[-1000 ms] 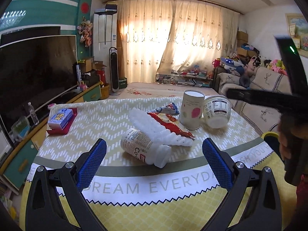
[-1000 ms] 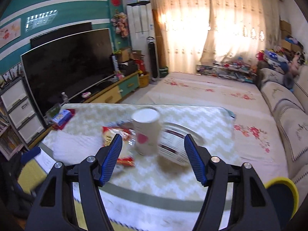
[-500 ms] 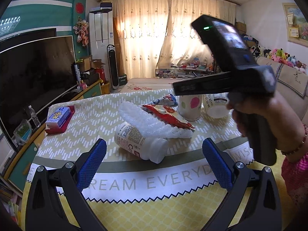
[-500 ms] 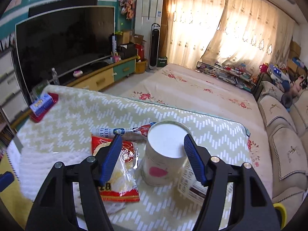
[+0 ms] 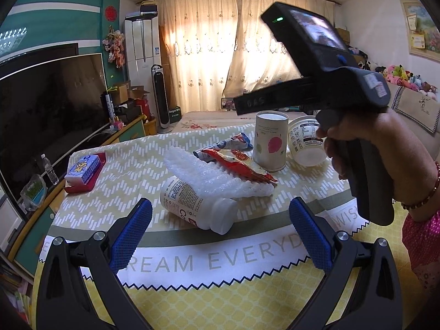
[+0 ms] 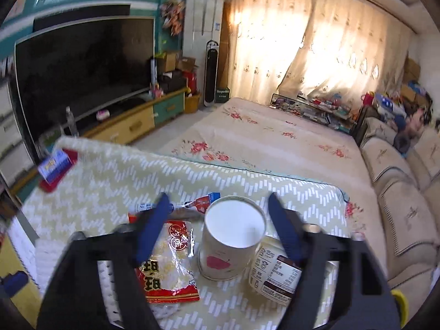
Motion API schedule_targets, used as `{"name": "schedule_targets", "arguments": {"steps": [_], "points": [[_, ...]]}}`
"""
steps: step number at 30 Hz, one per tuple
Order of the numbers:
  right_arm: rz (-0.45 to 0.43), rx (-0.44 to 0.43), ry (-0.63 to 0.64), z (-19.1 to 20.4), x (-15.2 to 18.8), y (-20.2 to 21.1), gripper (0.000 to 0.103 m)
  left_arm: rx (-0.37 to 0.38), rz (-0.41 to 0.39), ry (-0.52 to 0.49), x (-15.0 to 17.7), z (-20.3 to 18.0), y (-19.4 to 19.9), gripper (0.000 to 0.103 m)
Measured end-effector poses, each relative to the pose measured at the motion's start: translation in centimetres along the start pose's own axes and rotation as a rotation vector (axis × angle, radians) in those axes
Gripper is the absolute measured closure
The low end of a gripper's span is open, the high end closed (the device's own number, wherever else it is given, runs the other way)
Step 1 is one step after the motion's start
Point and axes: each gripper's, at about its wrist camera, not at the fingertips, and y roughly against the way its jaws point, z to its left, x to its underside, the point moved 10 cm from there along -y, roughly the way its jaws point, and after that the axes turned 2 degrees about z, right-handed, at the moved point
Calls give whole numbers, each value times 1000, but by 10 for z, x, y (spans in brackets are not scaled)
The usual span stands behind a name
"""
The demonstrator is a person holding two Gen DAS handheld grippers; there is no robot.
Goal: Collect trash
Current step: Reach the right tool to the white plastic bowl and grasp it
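Right gripper [image 6: 217, 231] jaws opening, astride upright paper cup [image 6: 233, 236] (untouched): lower, centre, squeeze gently. Left gripper [image 5: 220, 231] wide, empty.

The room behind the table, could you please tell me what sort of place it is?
Most likely a home living room: a large television on a low cabinet, a cushioned sofa, and curtains over a wide window.

Two cups: paper cup [image 5: 270, 144] and yogurt tub [image 5: 305, 144]; one bottle [image 5: 198, 206] (lying down); two wrappers [image 5: 239, 162].
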Motion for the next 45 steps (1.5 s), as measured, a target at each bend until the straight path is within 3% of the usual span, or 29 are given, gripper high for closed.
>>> {"name": "schedule_targets", "arguments": {"steps": [5,9,11,16,23,25,26,27,34,45], "points": [[3,8,-25,-29,9,10,31,3,1,-8,0,-2,0,5],[38,-160,-3,-45,22,18,21,8,-2,-11,0,-3,1,5],[49,-203,59,-55,30,22,20,10,0,-12,0,-4,1,5],[103,-190,195,-70,50,19,20,9,-2,-25,0,-7,1,5],[130,-143,335,-53,78,-4,20,11,-5,-14,-1,-5,1,5],[152,-103,365,-53,83,-14,31,7,-11,-14,-1,-4,2,5],[165,-89,367,-54,86,-17,45,5,-14,-14,-2,-4,2,5],[177,-93,358,-55,88,-18,47,7,-14,-12,-2,-4,3,5],[170,-157,271,-55,102,0,47,13,-10,-25,-1,-8,2,5],[65,-183,166,-66,123,82,47,20,-8,-28,0,-9,2,5]]}}
